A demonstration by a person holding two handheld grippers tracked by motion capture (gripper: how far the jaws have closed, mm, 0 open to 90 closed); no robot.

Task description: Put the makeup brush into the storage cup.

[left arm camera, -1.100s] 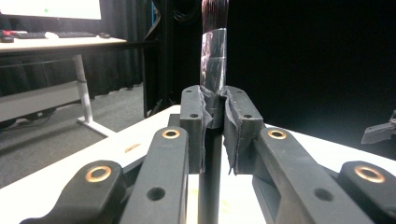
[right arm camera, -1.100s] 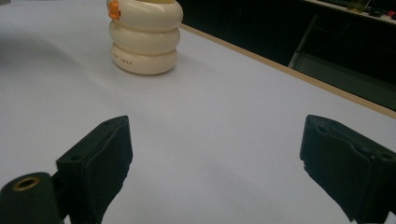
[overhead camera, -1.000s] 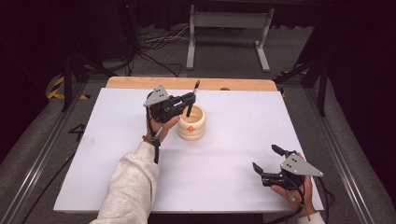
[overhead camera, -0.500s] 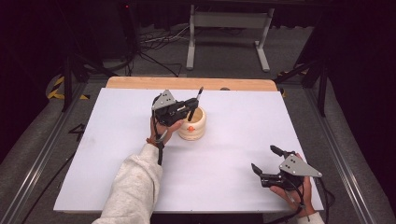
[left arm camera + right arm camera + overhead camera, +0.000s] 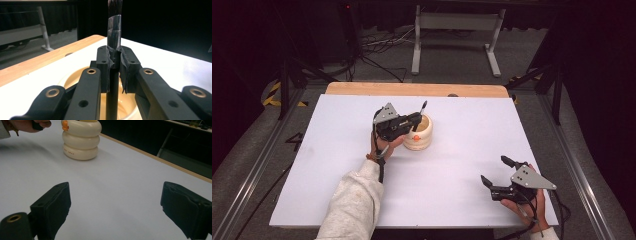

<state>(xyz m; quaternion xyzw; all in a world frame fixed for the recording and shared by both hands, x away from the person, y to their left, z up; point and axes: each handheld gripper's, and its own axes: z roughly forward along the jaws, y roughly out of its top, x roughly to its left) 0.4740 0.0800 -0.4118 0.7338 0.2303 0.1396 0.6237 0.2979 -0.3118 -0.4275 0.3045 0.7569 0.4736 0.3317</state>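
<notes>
A cream, ring-shaped pot (image 5: 420,136) with an orange dot stands on the white table (image 5: 327,165), a little behind its middle. My left gripper (image 5: 416,120) is directly over the pot's open top, shut on a black brush (image 5: 423,110). In the left gripper view the jaws clamp the brush handle (image 5: 114,82), the bristle end (image 5: 115,6) points up, and the handle runs down into the pot (image 5: 127,106). My right gripper (image 5: 495,171) rests open near the front right corner, nothing between its fingers (image 5: 53,206). It faces the pot (image 5: 81,141) from a distance.
A wooden strip (image 5: 412,90) borders the table's far edge, and a metal stand (image 5: 457,30) and cables lie on the floor beyond. The person's sleeve (image 5: 352,200) reaches in from the front, and their hand (image 5: 27,125) is beside the pot.
The left gripper has moved slightly right and down with the brush, bringing it over the pot. The right gripper has stayed put.
</notes>
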